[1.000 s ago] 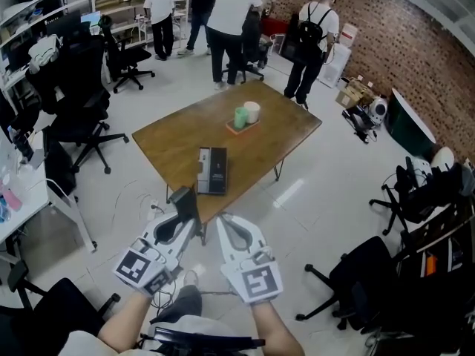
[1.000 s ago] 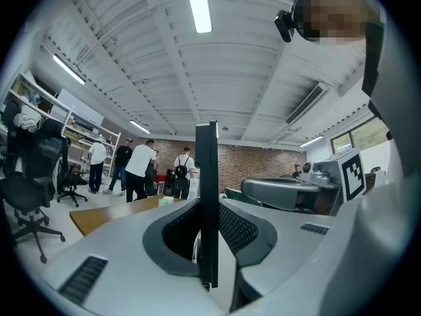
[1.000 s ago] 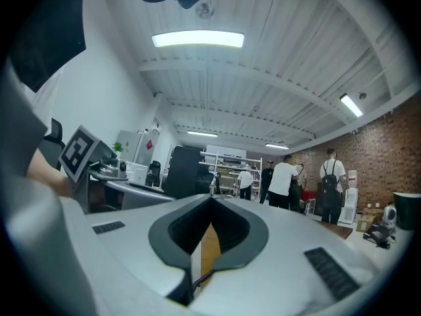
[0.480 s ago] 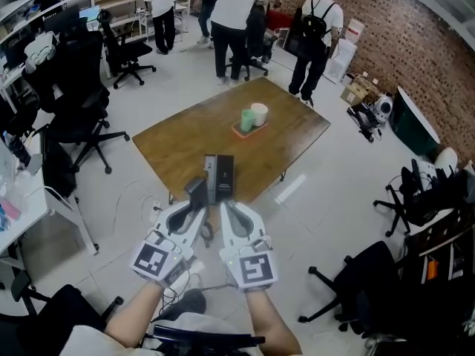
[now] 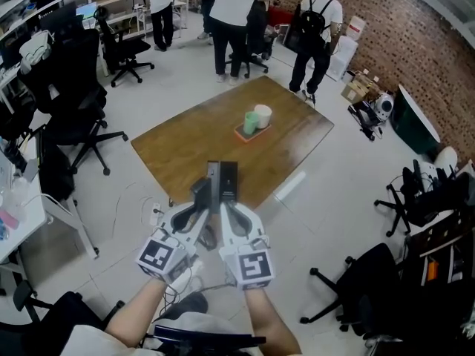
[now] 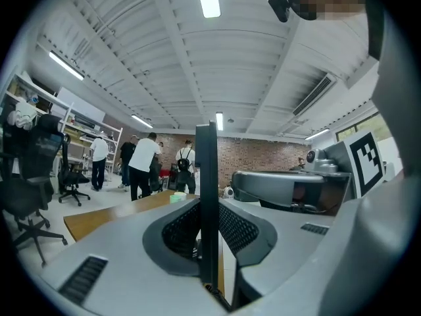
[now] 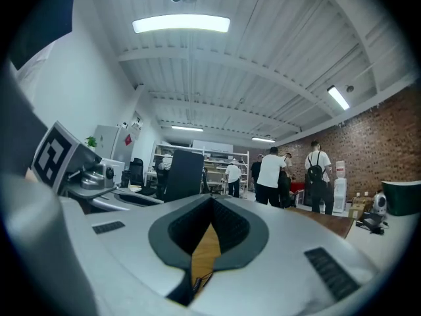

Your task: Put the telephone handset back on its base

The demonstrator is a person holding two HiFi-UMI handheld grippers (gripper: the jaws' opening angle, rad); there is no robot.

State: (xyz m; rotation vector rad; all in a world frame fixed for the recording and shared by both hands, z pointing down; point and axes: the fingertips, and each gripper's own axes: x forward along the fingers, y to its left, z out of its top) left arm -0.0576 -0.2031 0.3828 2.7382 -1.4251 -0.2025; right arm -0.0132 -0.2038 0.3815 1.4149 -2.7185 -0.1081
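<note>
Handset upright in left hand-held gripper

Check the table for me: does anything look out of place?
Only the handset: it is off its base and clamped in the left gripper. The base sits at the table's near edge, its cradle empty.

you've got no words, brands or numbers you can read here. the cubes on your left gripper and right gripper carry only black-and-white square markers, no letters. the red sign on the wall is too small to read.
</note>
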